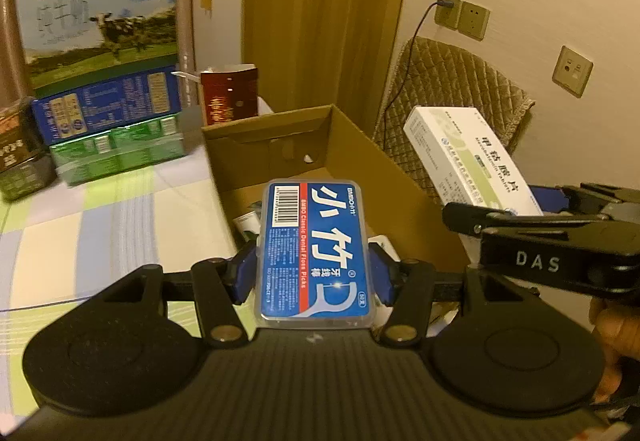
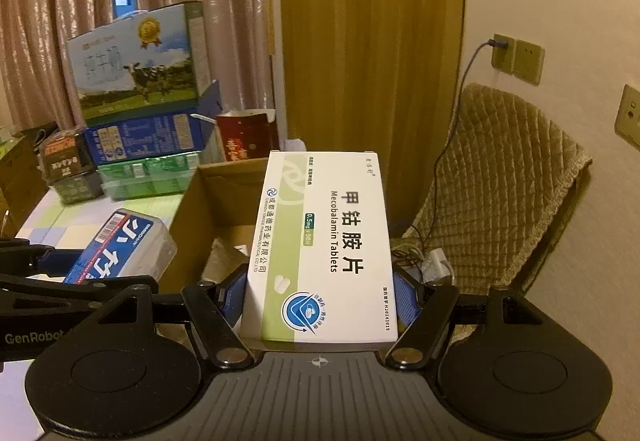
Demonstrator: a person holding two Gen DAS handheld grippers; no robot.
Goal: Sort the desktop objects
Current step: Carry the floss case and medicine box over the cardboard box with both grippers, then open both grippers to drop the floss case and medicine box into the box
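Left gripper clamps the floss case by its long sides, near the box. Right gripper clamps the tablet carton, right of it. Case looks rigid and slick; carton likely light and crushable, so squeeze gently.

Your left gripper is clamped on the blue floss-pick case, which sits over the near edge of the open cardboard box. Right of the box, your right gripper carries the white tablet carton (its fingertips are hidden). Left of the box, the stacked milk cartons stand on the checked tablecloth.
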